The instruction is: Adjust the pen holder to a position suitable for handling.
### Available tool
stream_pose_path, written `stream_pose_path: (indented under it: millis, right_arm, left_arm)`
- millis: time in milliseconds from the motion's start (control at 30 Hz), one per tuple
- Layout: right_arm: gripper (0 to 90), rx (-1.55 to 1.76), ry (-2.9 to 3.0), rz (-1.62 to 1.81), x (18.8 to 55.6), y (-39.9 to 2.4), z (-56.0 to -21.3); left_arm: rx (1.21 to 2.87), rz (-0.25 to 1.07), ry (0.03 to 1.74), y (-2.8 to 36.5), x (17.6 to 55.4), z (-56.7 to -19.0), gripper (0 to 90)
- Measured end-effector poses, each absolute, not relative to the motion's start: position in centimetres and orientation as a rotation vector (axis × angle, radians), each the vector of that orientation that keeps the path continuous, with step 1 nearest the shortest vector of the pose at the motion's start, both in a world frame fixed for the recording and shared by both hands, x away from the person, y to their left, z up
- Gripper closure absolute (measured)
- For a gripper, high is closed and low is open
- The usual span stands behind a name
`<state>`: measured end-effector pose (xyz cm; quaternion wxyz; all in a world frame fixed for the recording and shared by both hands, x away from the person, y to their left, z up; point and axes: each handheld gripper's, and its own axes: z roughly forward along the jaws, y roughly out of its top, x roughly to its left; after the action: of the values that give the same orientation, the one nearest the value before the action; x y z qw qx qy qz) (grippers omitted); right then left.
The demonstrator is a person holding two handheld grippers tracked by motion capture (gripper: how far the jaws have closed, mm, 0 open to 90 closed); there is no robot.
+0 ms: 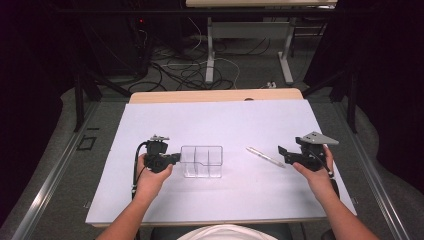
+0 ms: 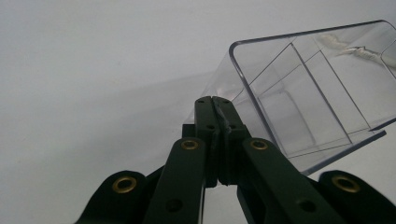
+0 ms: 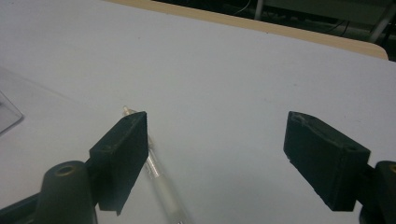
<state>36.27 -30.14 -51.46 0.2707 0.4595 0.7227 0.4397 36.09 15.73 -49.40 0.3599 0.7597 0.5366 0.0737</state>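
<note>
A clear plastic organizer (image 1: 201,161) with several compartments stands on the white table sheet (image 1: 210,120). My left gripper (image 1: 177,158) is shut, and its tips sit against the outside of the organizer's left wall. In the left gripper view the jaws (image 2: 213,100) meet in front of the organizer (image 2: 303,93), low by its corner, with nothing between them. A clear pen (image 1: 265,156) lies to the right of the organizer. My right gripper (image 1: 282,154) stands open at the pen's near end. In the right gripper view the pen (image 3: 161,184) runs under the left jaw of the gripper (image 3: 217,140), untouched.
The wooden table edge (image 1: 215,95) shows beyond the sheet's far side. Behind it are another desk's legs (image 1: 210,55) and loose cables (image 1: 175,70) on the floor. Dark curtains stand at both sides.
</note>
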Motion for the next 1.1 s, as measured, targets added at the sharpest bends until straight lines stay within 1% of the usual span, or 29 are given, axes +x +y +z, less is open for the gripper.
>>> stream_pose_path:
  millis: [133, 233, 300, 667, 967, 1100]
  right_arm:
    - [25.0, 1.246, 1.966, 1.19, 36.2, -29.9, -51.6]
    - [31.0, 1.23, 1.977, 1.176, 36.3, -29.8, -51.6]
    - [33.3, 1.238, 1.98, 1.175, 36.2, -29.7, -51.6]
    - [37.7, 1.238, 2.015, 1.139, 36.5, -29.3, -51.7]
    - [39.0, 1.149, 2.108, 1.061, 36.9, -28.4, -51.0]
    - [39.0, 1.116, 2.218, 1.025, 37.5, -27.1, -51.1]
  left_arm:
    - [1.965, 0.169, 1.371, 14.9, 36.1, -49.6, 90.0]
    - [1.978, 0.168, 1.361, 14.2, 35.9, -49.7, 90.0]
    - [1.981, 0.166, 1.357, 13.9, 35.9, -49.7, 90.0]
    - [2.046, 0.115, 1.296, 11.7, 35.4, -50.2, 90.0]
    - [2.038, 0.098, 1.279, 11.7, 35.5, -50.3, 90.0]
    - [2.04, 0.107, 1.271, 12.1, 35.7, -50.2, 86.0]
